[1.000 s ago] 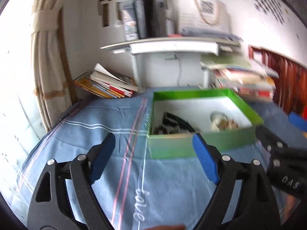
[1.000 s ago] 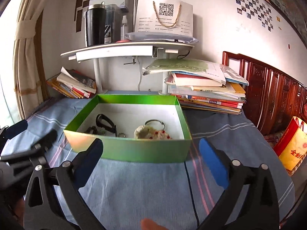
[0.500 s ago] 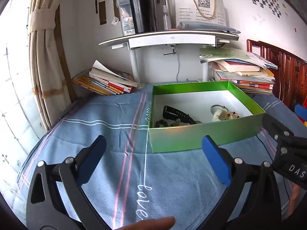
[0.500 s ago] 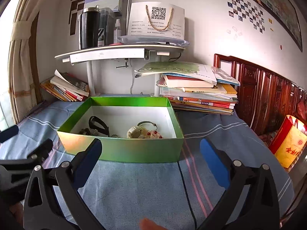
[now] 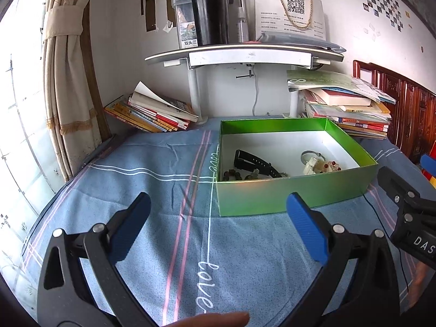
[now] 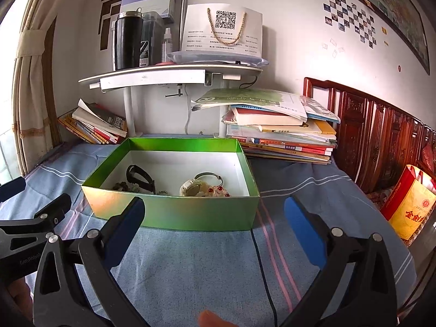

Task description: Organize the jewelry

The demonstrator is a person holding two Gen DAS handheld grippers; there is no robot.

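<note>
Green card walled the box (image 5: 294,196), which sat on the blue cloth (image 5: 152,190) ahead and to the right of the left gripper (image 5: 218,226). That gripper's blue pads stood wide apart, holding nothing. Inside the box lay a black strap (image 5: 254,162) and dark beads (image 5: 233,175) on the near left, and a pale bracelet (image 5: 316,163) on the right. Bare cloth spread between the pads and the box's near wall, and "love" (image 5: 208,286) ran in white script along it. Only this view showed that script, and "DAS" on the right gripper's body at the right edge.

From the right wrist, the box (image 6: 174,212) sat straight ahead, just past the right gripper (image 6: 214,227), whose pads were likewise wide apart and empty. Only here showed a red-and-yellow bag (image 6: 408,207) at far right and a black cable (image 6: 261,261) crossing the cloth (image 6: 207,259) from the box's near wall toward the camera. Stacked books (image 6: 283,130) lay just behind the box's far right corner.
</note>
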